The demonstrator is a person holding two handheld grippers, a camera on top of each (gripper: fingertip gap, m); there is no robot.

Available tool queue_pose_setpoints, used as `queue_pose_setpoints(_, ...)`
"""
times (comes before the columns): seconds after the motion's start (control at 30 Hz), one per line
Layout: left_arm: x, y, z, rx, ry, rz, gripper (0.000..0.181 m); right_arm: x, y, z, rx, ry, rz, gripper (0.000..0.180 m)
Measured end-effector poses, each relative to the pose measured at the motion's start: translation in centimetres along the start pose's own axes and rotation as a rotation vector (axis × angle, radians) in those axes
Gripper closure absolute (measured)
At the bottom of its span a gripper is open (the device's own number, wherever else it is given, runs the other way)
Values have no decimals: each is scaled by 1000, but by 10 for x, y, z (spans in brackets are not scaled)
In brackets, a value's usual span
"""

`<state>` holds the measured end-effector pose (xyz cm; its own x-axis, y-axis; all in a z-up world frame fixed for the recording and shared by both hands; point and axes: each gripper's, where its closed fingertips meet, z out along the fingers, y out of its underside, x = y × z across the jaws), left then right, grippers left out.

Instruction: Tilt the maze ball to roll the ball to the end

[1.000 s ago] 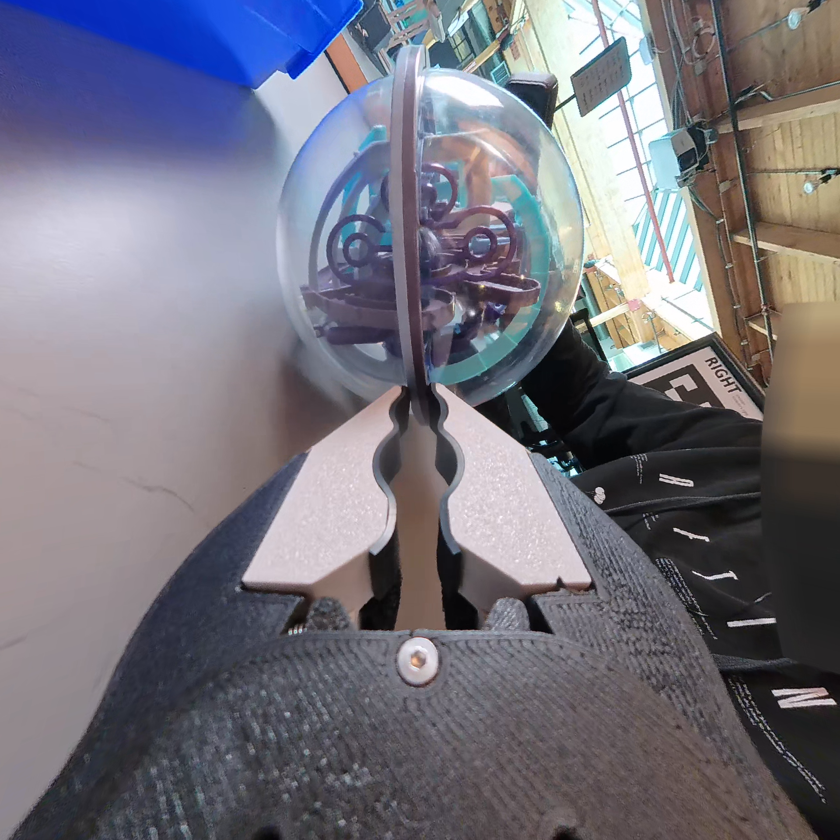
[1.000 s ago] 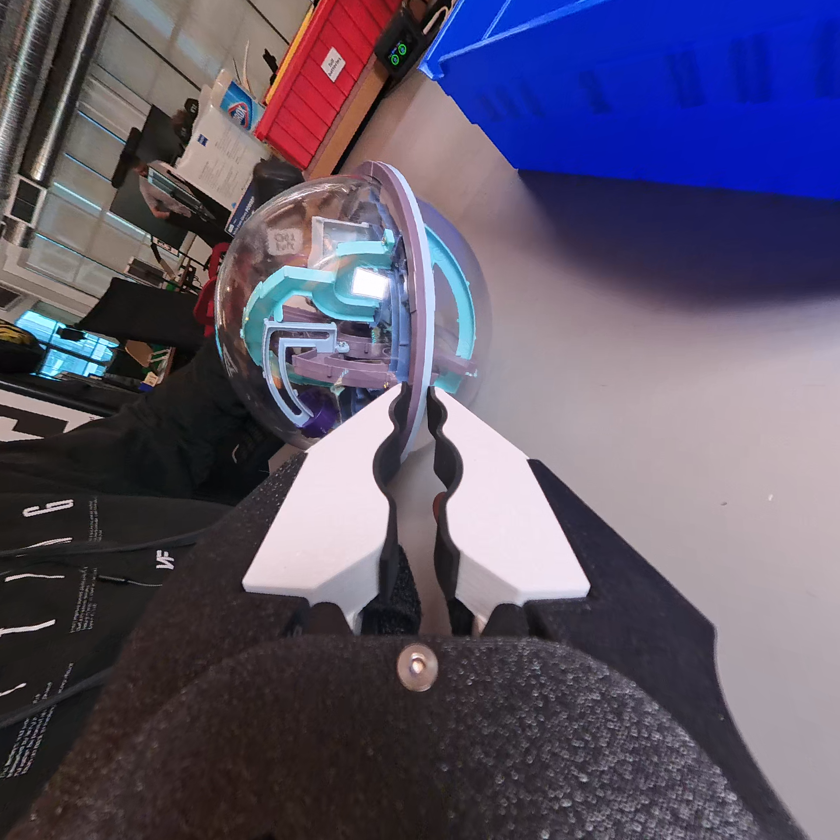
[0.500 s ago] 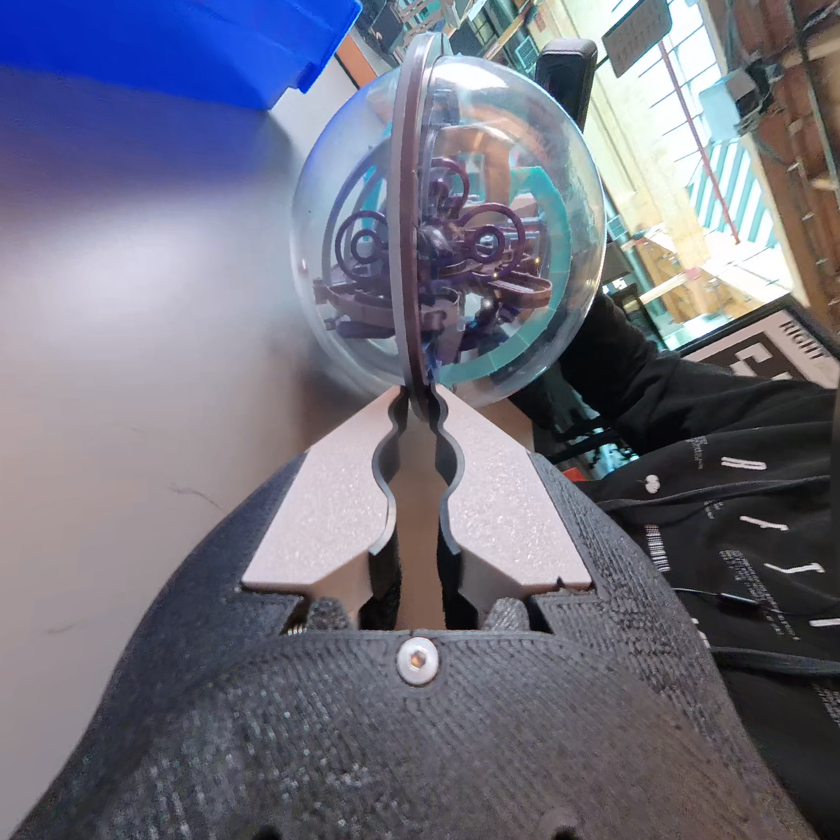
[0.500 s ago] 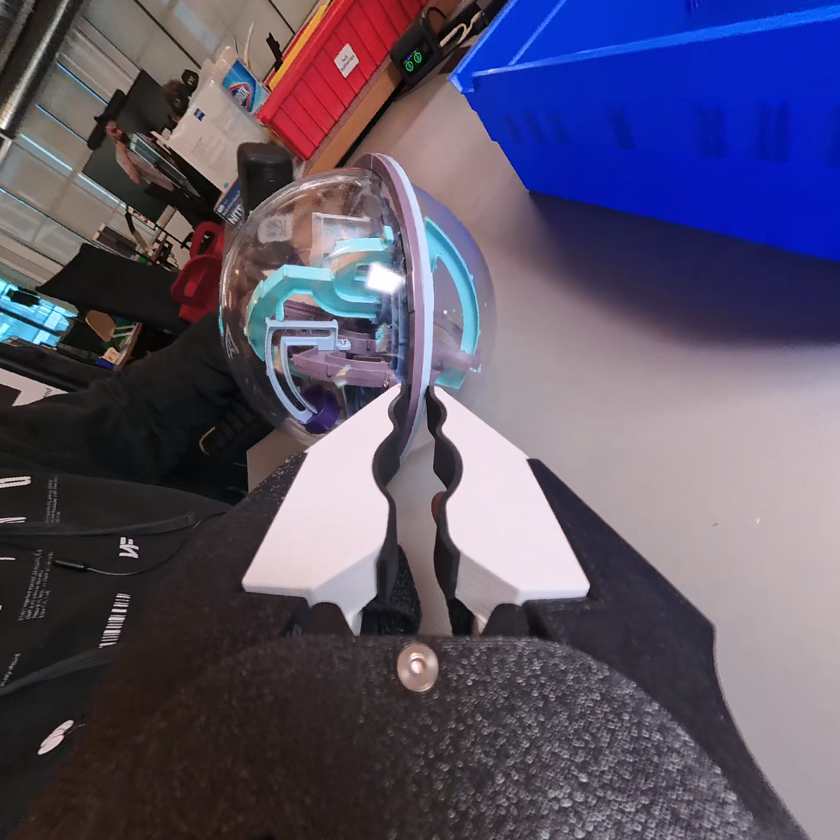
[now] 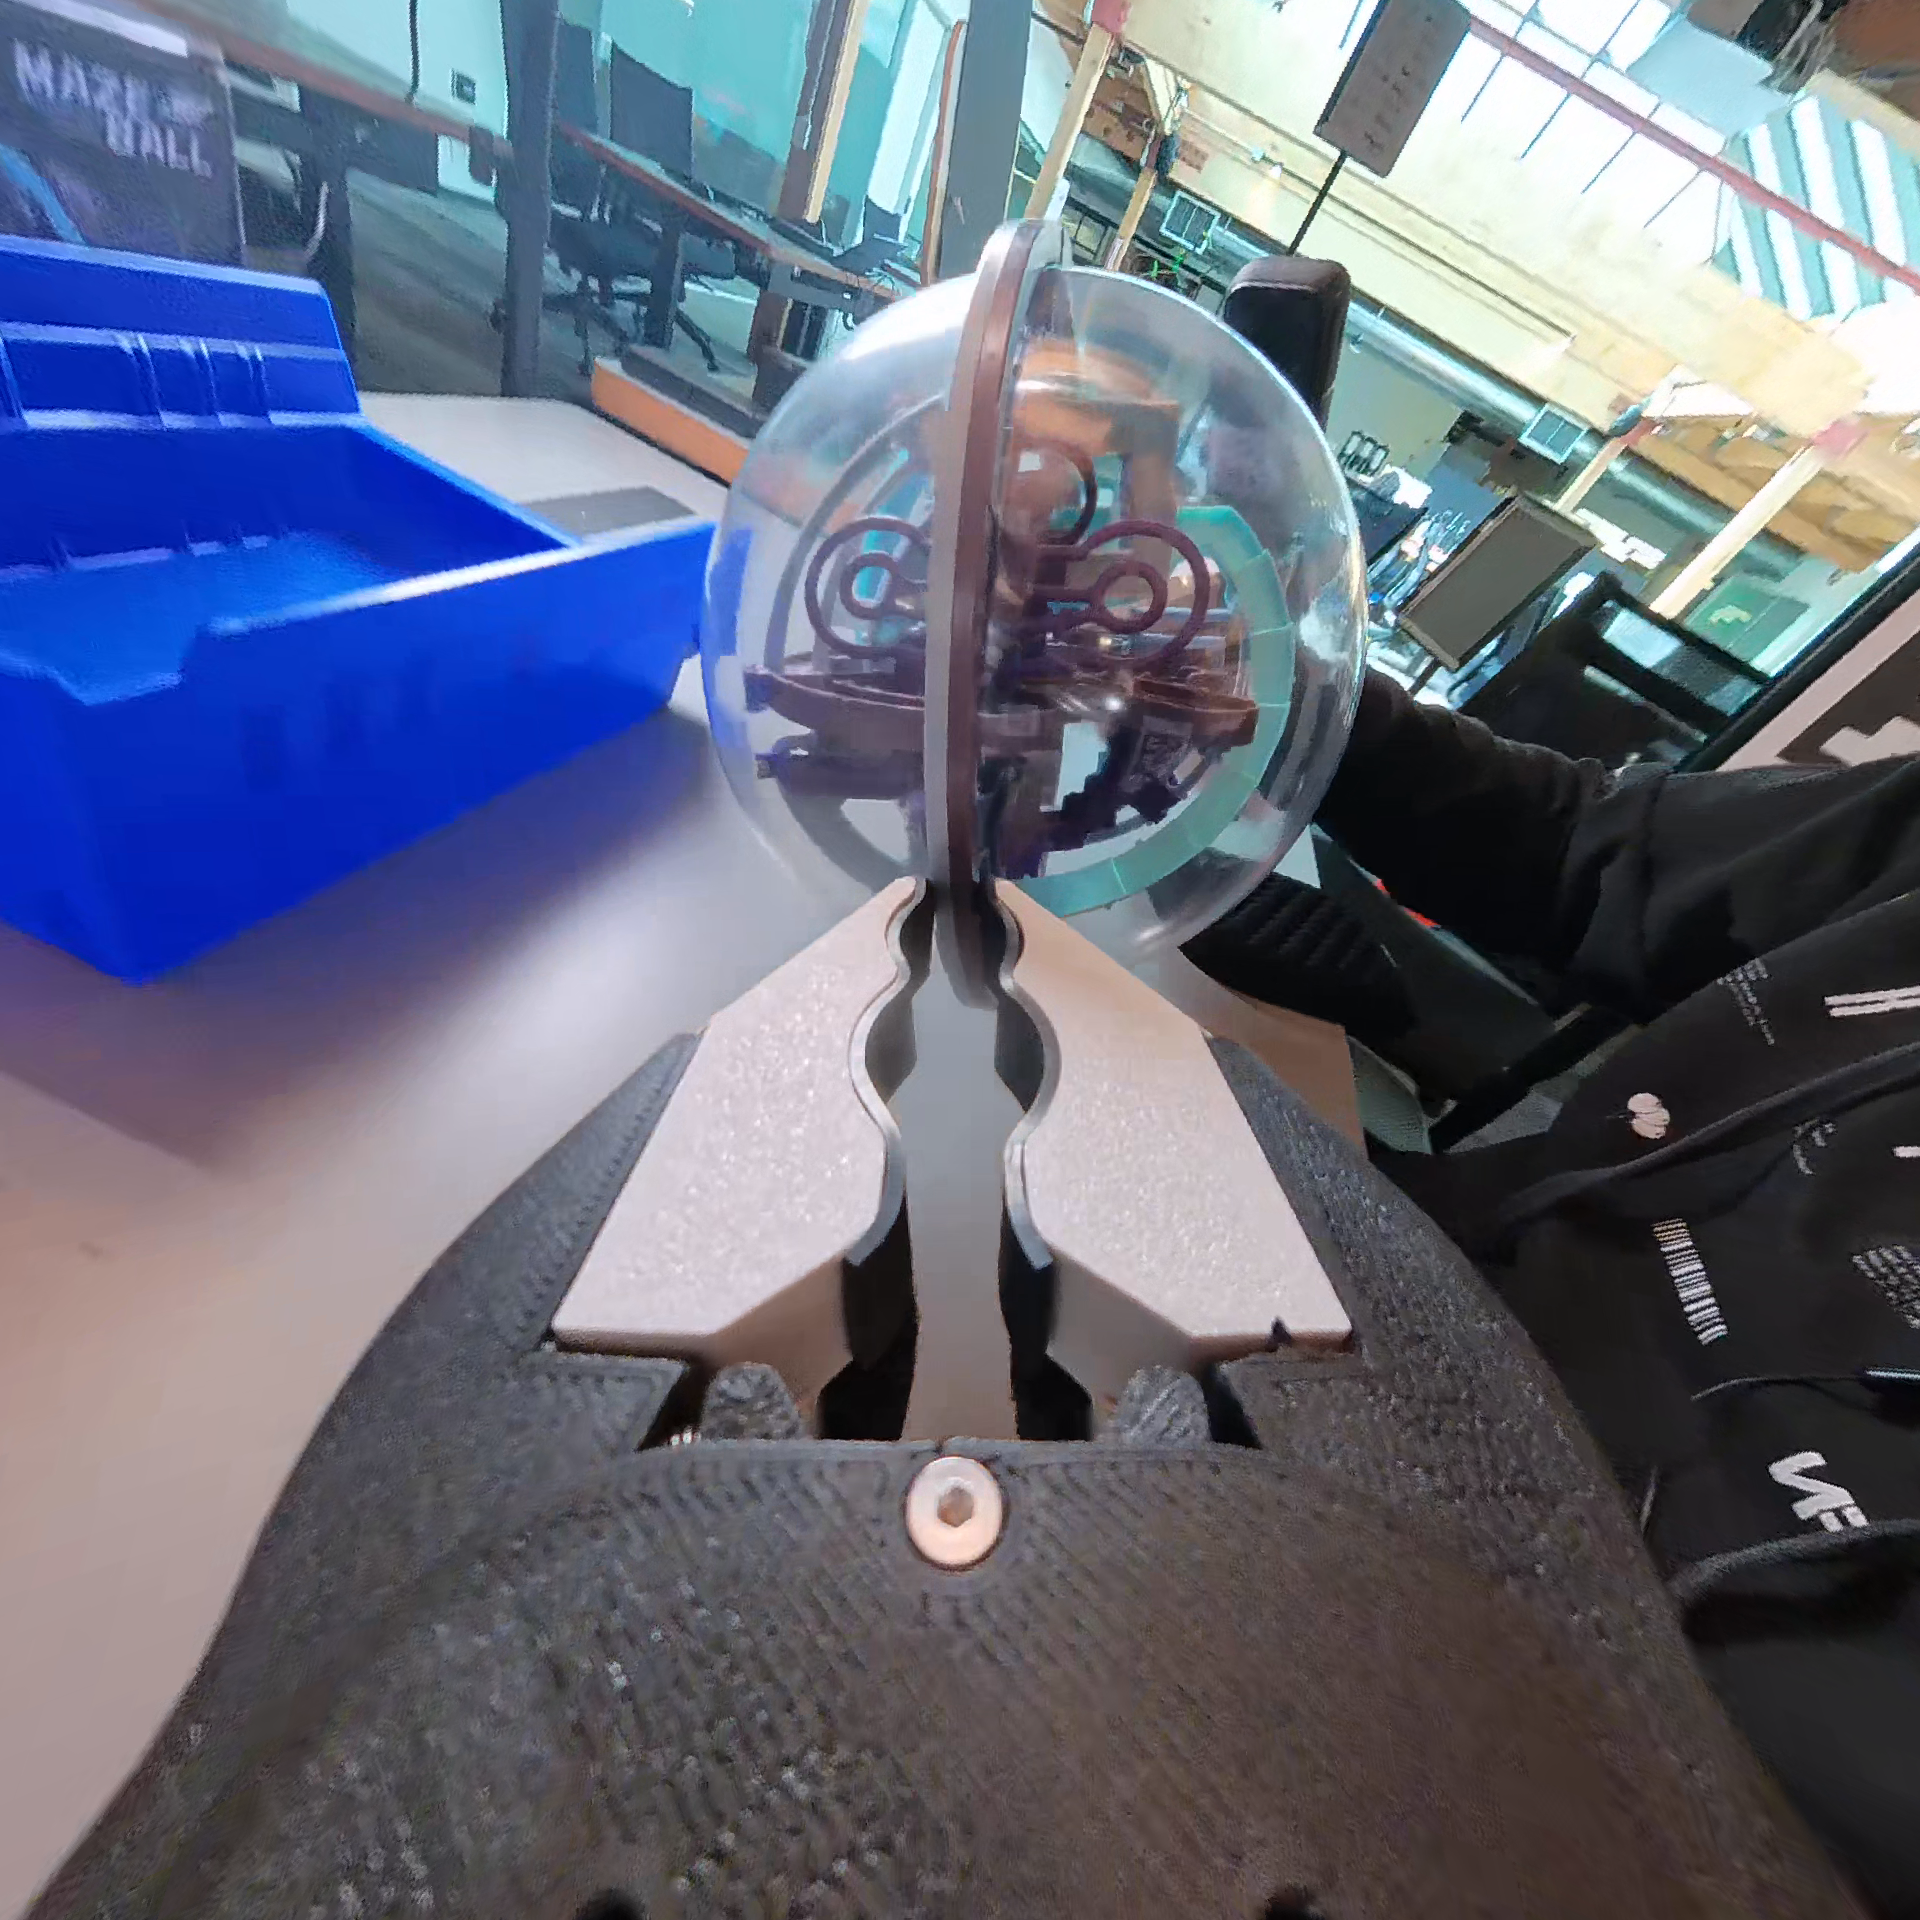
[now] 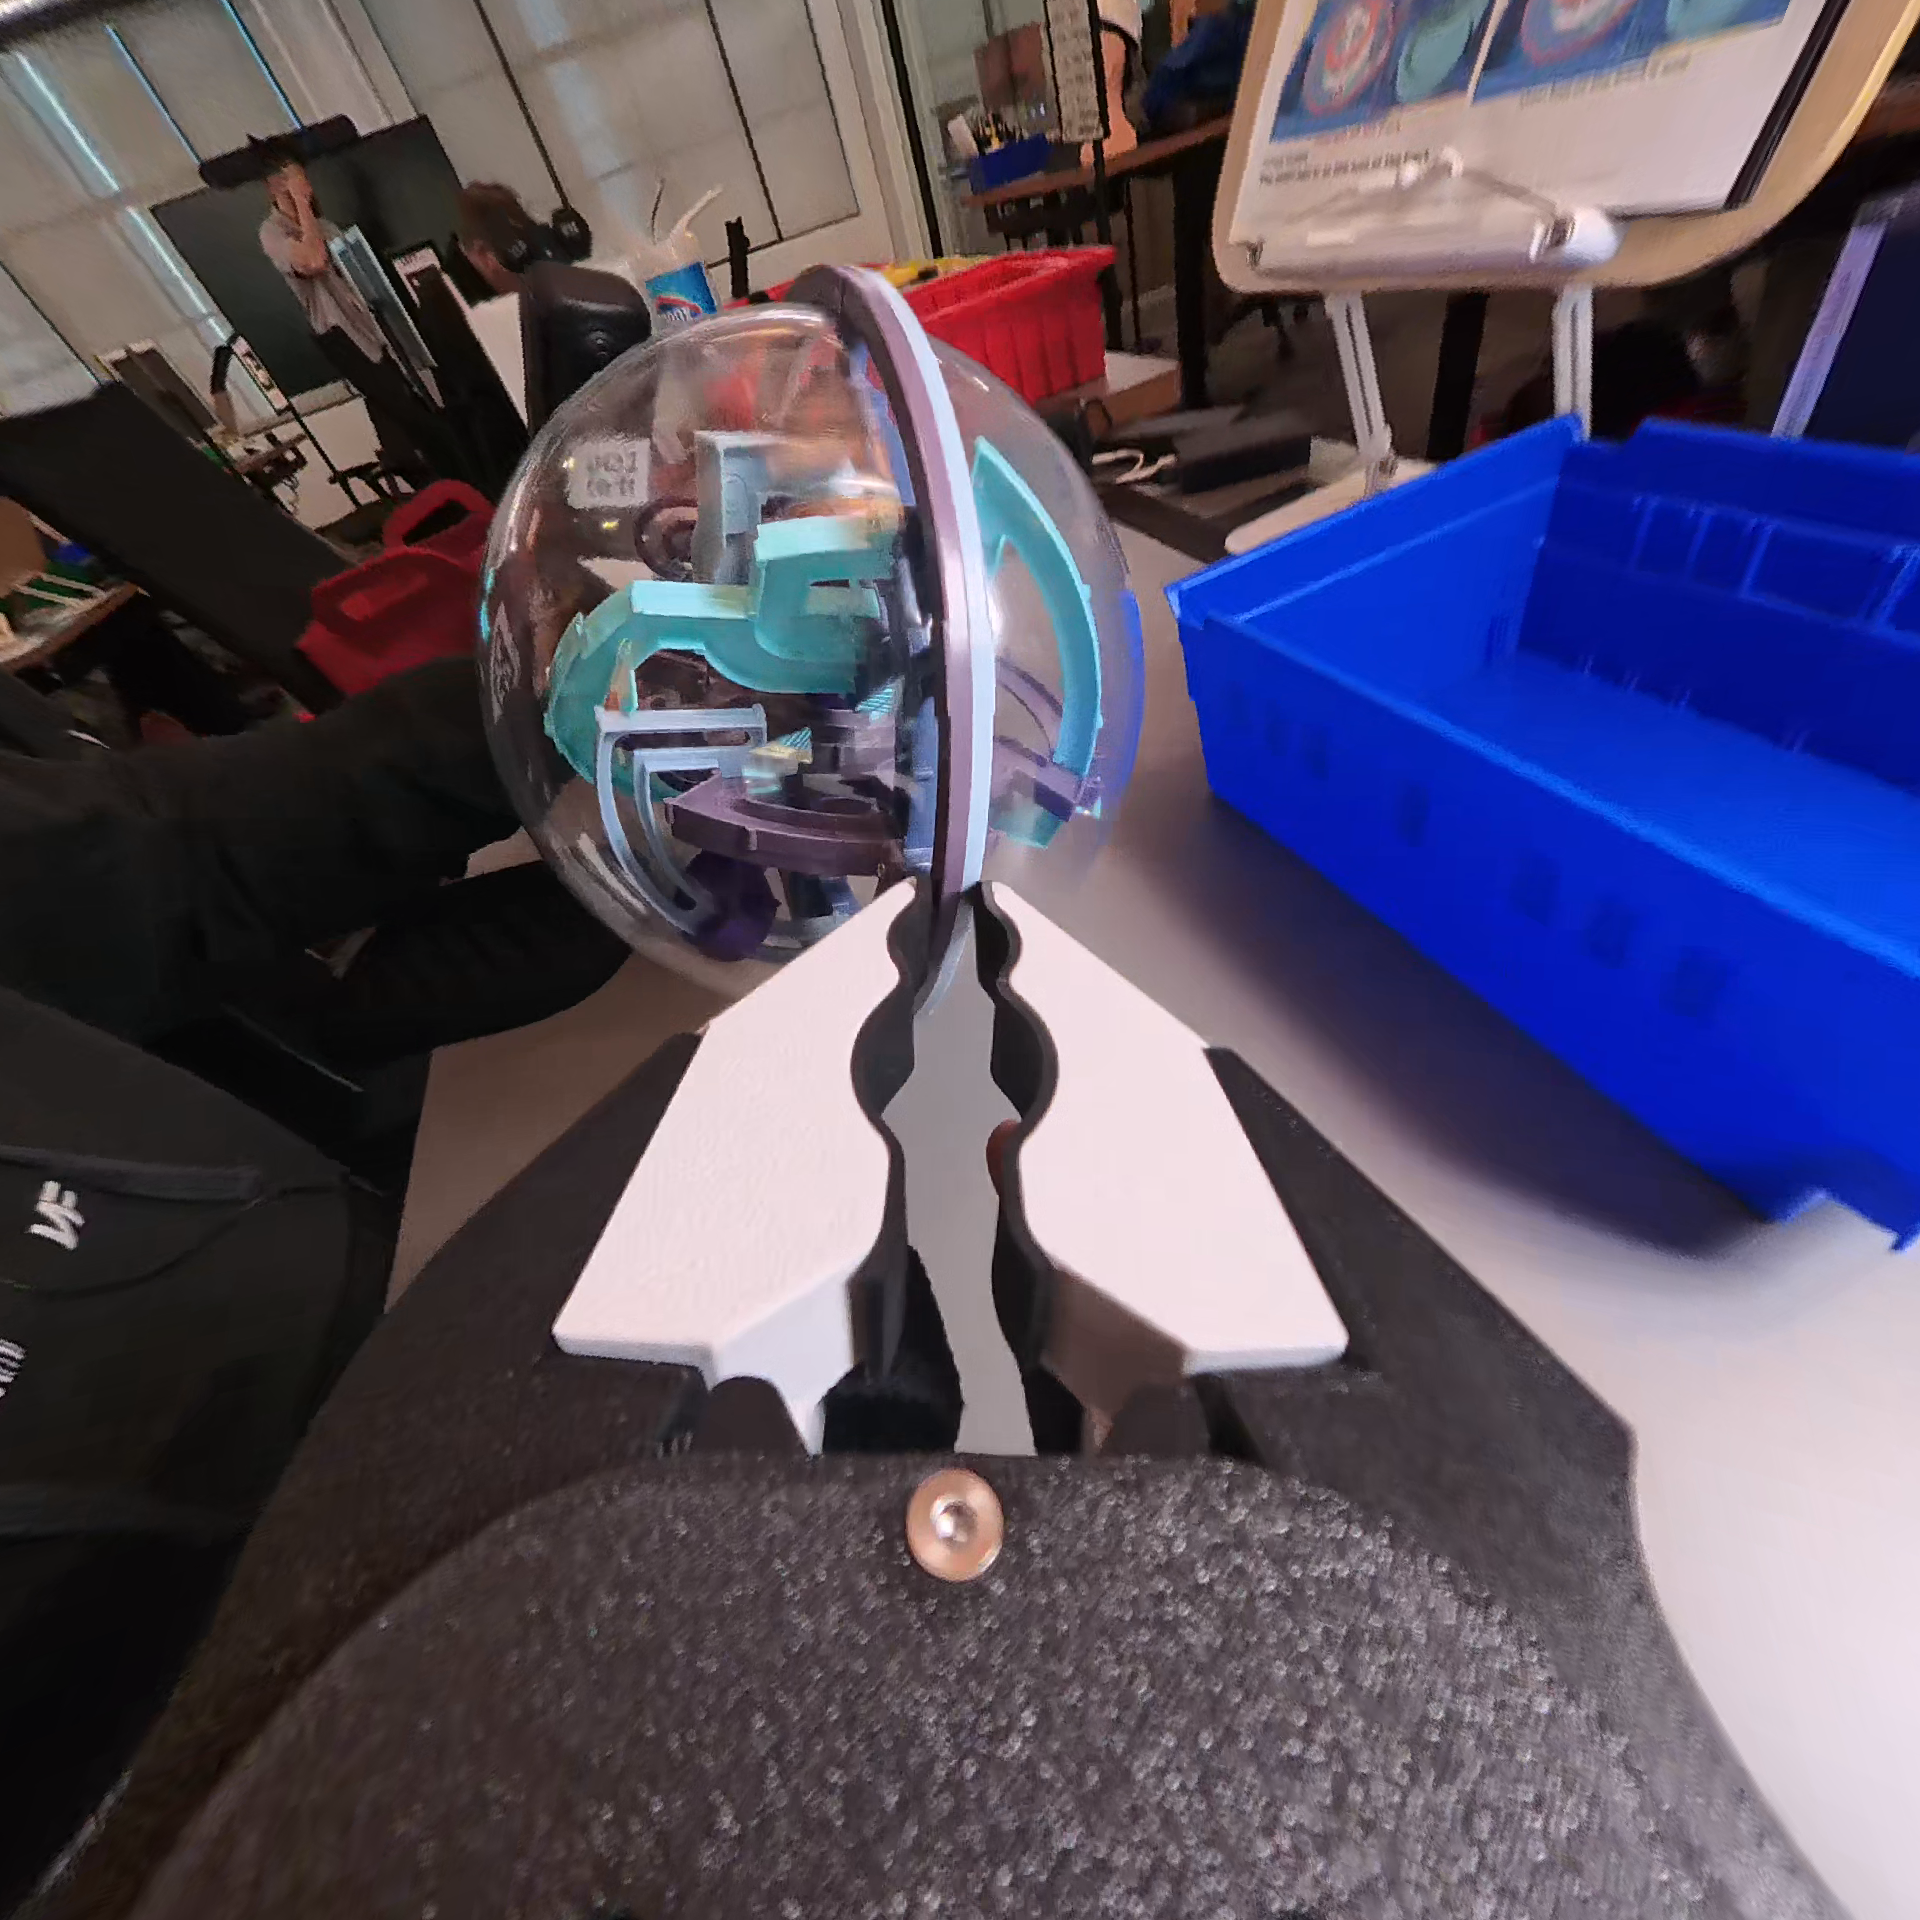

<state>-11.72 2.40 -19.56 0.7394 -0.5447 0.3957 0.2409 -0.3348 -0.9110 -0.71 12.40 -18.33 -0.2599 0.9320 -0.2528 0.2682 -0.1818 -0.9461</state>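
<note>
Both grippers clamped on maze ball (image 5: 1039, 603) rim, left gripper (image 5: 958, 914), right gripper (image 6: 948, 914)

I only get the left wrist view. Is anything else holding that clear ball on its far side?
Observer: Yes. The right gripper is shut on the maze ball's purple rim, opposite the left gripper.
Operator: What stands behind the blue bin?
Observer: A board on a white stand rises behind the bin.
Operator: Any other bins?
Observer: A red bin sits beyond the ball.
</note>
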Motion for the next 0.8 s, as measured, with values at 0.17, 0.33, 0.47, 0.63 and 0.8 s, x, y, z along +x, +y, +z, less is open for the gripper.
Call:
queue_pose_setpoints(0.17,15,-30,-5,53,-26,150,174,-12,-37,-7,78,26,-157,174)
queue_pose_setpoints(0.33,31,-59,-11,106,-60,287,174,-27,-77,-15,138,49,-290,174)
queue_pose_setpoints(0.47,44,-81,-17,151,-73,365,173,-39,-102,-21,186,55,-362,174)
queue_pose_setpoints(0.63,59,-98,-21,183,-84,438,173,-53,-122,-28,243,57,-424,174)
queue_pose_setpoints(0.8,69,-109,-24,196,-85,471,173,-61,-131,-32,274,61,-455,174)
